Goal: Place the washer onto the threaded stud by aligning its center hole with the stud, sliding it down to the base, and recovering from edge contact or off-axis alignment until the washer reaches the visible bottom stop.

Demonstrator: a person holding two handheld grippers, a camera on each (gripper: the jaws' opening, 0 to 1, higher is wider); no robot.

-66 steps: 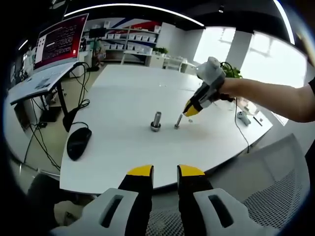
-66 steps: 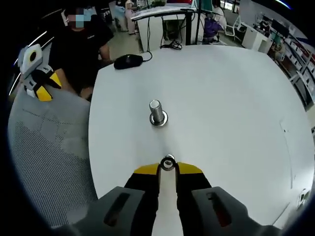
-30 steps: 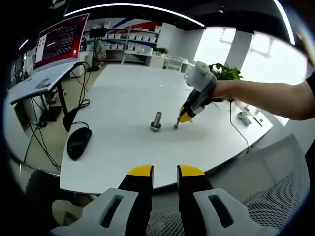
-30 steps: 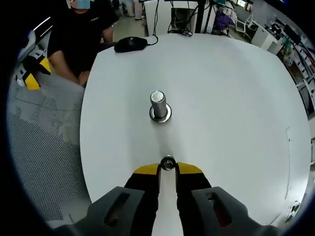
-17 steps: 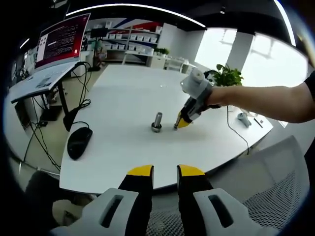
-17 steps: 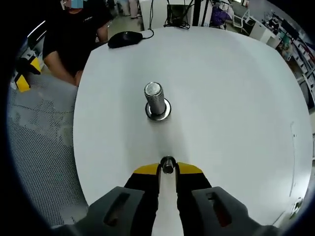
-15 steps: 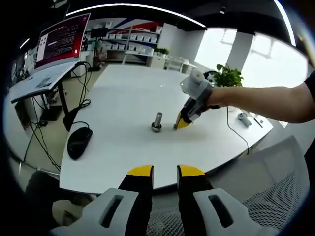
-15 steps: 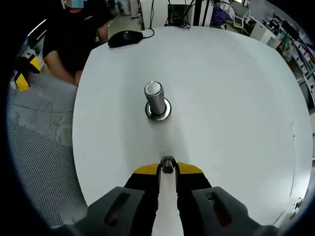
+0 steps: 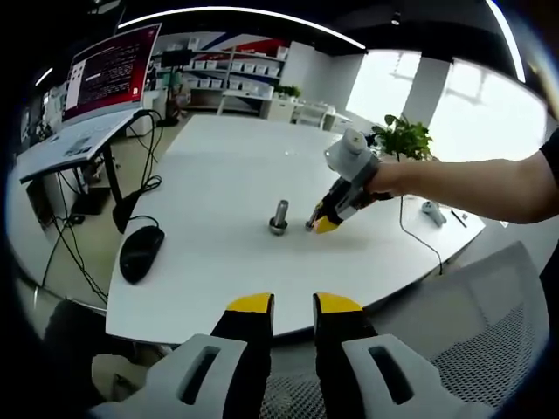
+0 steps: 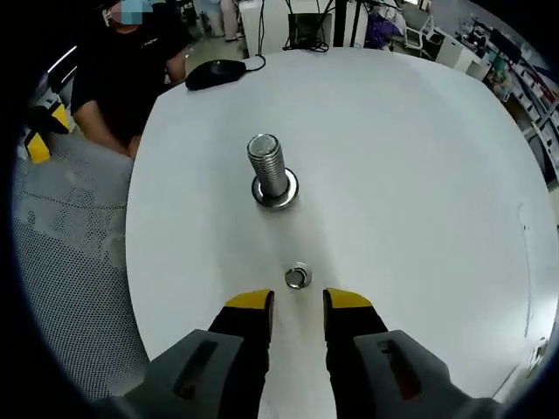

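monitor (image 9: 109, 74): red screen with rows of pale text, too small and blurred to read; far up and left of the left hand-held gripper (image 9: 293, 307).
other readable text: none.

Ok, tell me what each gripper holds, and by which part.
Nothing is held. The right gripper is open, the washer lying on the table just ahead. The left gripper is open too.

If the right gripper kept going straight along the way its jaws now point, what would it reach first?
Most likely the washer, lying on the table just ahead of the open right gripper. The threaded stud stands farther along about the same line, though depth is hard to judge.
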